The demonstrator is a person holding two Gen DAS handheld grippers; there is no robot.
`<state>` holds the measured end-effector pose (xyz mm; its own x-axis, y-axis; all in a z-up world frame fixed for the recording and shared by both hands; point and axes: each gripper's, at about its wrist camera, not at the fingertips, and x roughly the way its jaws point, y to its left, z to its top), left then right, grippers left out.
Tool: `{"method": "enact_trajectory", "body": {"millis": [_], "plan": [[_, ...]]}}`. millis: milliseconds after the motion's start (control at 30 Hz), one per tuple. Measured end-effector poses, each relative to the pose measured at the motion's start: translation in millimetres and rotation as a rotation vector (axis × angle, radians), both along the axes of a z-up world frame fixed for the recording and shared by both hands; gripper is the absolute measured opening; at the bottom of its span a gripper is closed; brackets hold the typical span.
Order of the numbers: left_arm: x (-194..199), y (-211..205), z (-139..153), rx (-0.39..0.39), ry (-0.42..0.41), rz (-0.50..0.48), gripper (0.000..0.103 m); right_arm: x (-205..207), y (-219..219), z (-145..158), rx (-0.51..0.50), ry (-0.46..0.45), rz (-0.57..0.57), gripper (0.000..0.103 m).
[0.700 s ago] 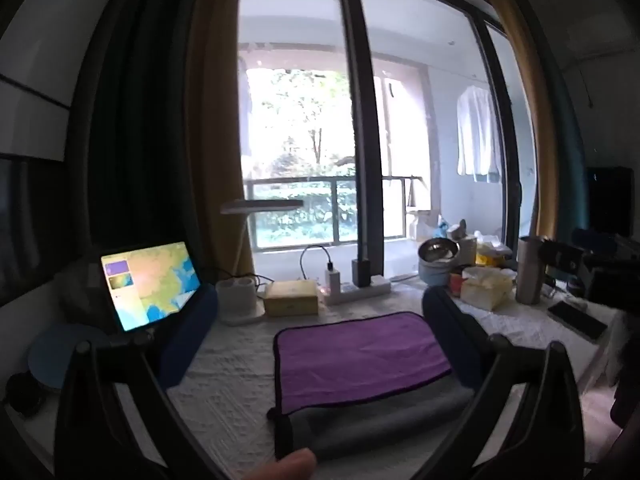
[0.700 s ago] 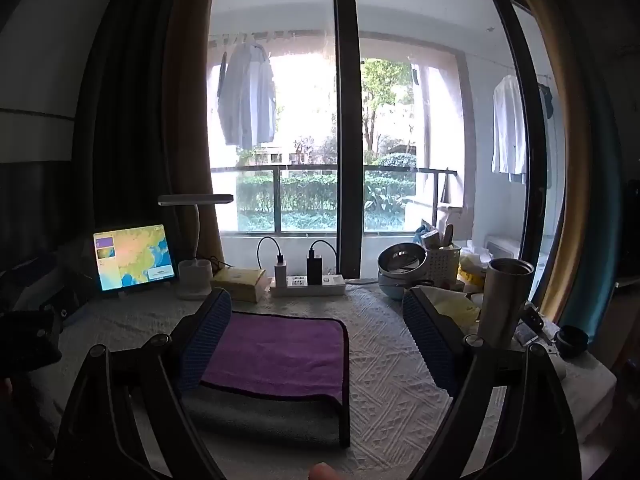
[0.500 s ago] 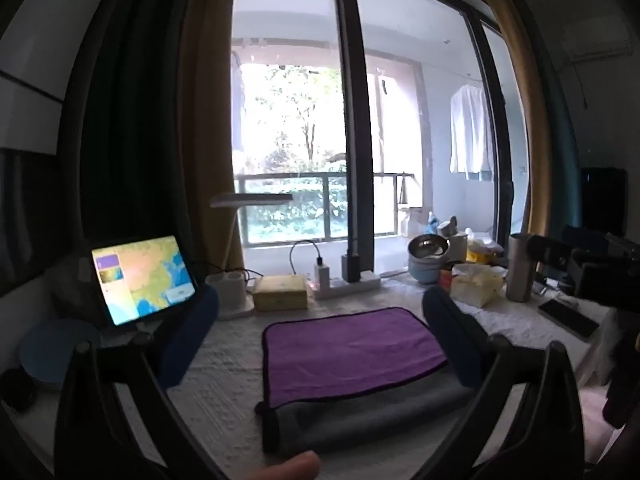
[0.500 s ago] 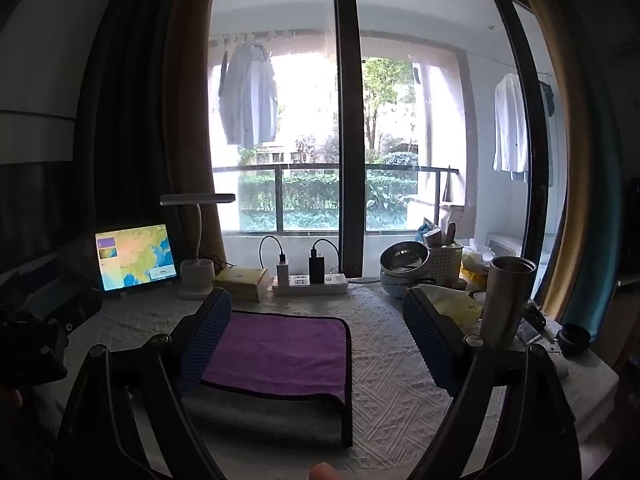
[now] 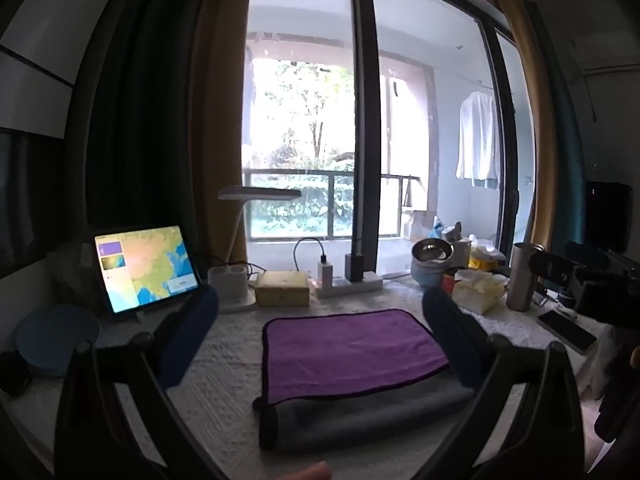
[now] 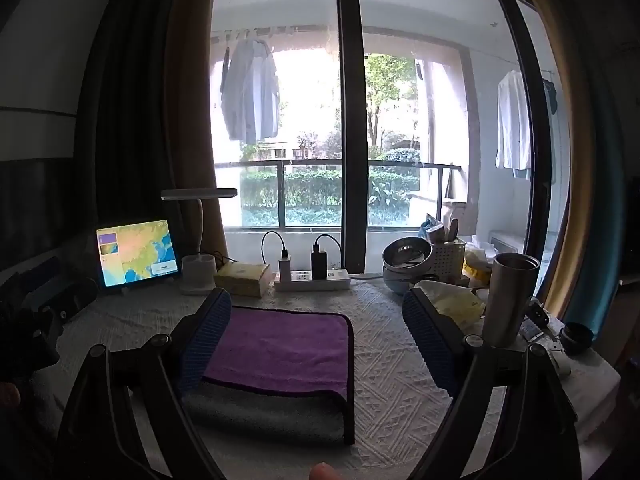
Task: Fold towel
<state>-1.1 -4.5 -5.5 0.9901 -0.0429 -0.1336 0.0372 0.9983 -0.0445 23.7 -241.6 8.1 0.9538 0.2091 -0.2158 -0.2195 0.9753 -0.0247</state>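
1. A towel [image 5: 352, 352] lies flat on the white quilted surface [image 5: 224, 364] before a balcony window, purple face up, with a grey layer showing along its near edge.
2. Its long axis runs left to right across the surface, parallel to the window; the grey strip faces the cameras and the purple far edge points toward the power strip [image 6: 312, 278].
3. The left gripper [image 5: 320, 332] hangs above the surface with its fingers [image 5: 188, 336] spread wide and holding nothing; the towel sits between them in the left wrist view.
4. The right gripper [image 6: 316, 336] is likewise spread and empty; in its view the towel [image 6: 280, 352] lies left of centre.
5. The right gripper's left finger [image 6: 204, 340] covers the towel's left end, and in the left wrist view the right finger [image 5: 452, 340] hides its right end.
6. A tablet [image 5: 146, 266] showing a map, a desk lamp [image 5: 256, 196], a steel cup [image 6: 510, 296] and stacked bowls [image 6: 406, 260] line the back and right; the items behind the bowls are hard to make out.
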Motion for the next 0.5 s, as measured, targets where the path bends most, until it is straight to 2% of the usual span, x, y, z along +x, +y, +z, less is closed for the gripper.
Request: {"method": "enact_trajectory", "body": {"millis": [500], "plan": [[-1.2, -1.9, -1.4, 0.005, -0.002, 0.001, 0.103, 0.7, 2.5, -2.4, 0.0, 0.007, -0.001, 0.09]]}}
